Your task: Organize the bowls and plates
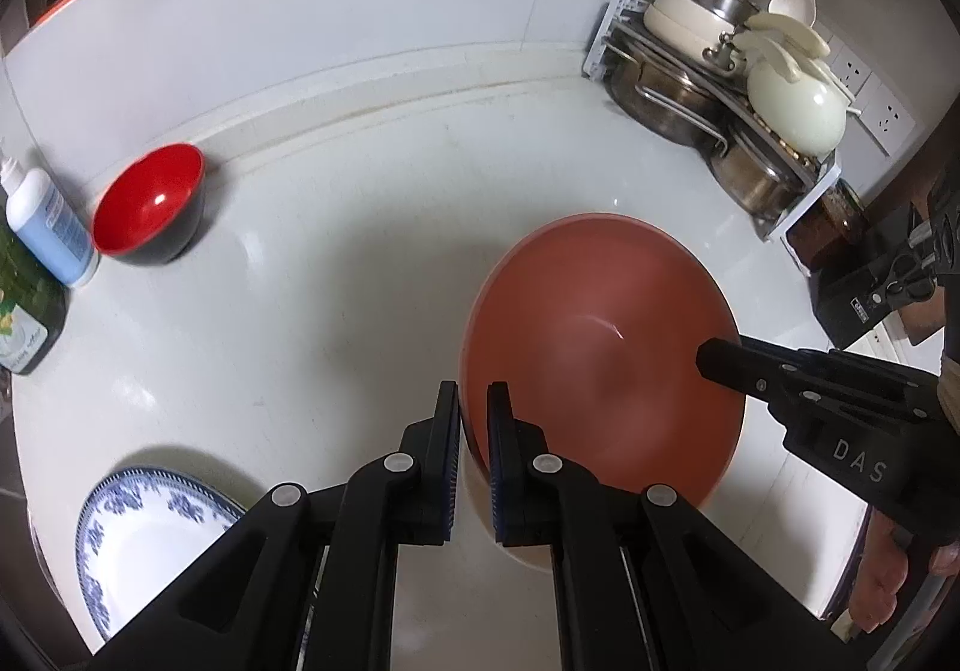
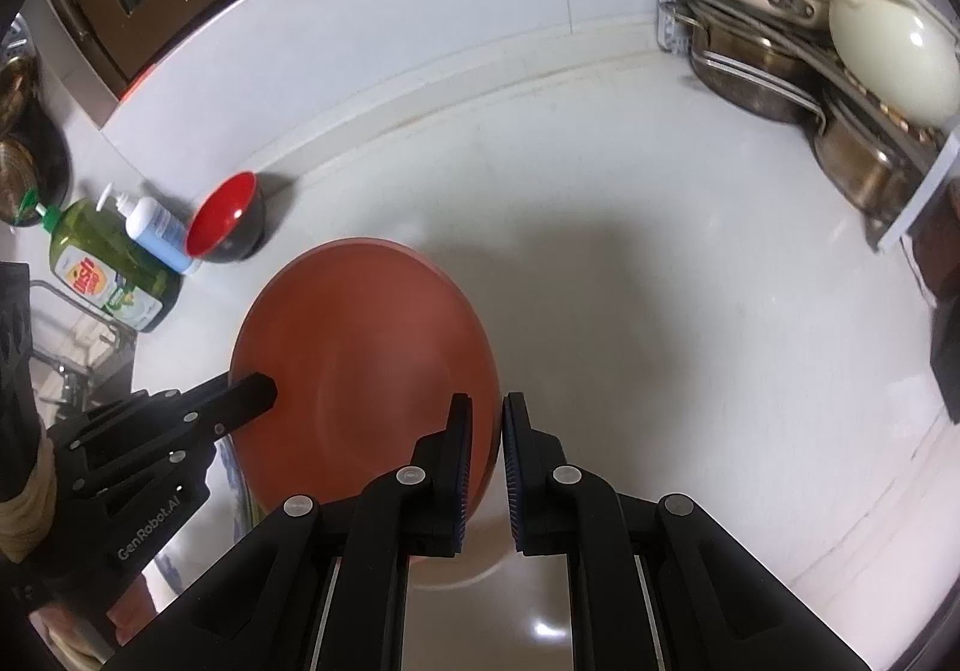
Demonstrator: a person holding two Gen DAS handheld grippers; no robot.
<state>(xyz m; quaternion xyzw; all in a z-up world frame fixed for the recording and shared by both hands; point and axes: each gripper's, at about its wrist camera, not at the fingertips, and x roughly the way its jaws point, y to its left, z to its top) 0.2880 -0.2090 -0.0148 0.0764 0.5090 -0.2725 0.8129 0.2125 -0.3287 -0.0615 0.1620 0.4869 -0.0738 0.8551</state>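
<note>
A white kitchen worktop curves through two fisheye views. Above its middle, a large terracotta-red plate is held by its opposite edges, one hand-held gripper on each side. It seems to be lifted clear of the surface and tilted, though the views do not settle this.

The left hand-held gripper has its two fingers closed on the plate's near-left rim, one pad on each face. The right hand-held gripper is likewise closed over the plate's right rim, the edge pinched between its pads.

Three other pieces of tableware wait. A red bowl with a black outside stands at the back left near the wall, well apart from the plate. A white plate with a blue floral border lies at the front left edge of the worktop. Beside the bowl stand a white and blue pump bottle and a green bottle of dish soap. At the back right, a rack holds steel pots and a cream kettle.

The likely risks: each grip covers only a thin strip of smooth rim, so the plate could slip if either hand twists or the two hands drift apart. Uneven lowering could knock one edge on the worktop. Moving it left toward the blue-bordered plate could bring the two plates together too hard.
</note>
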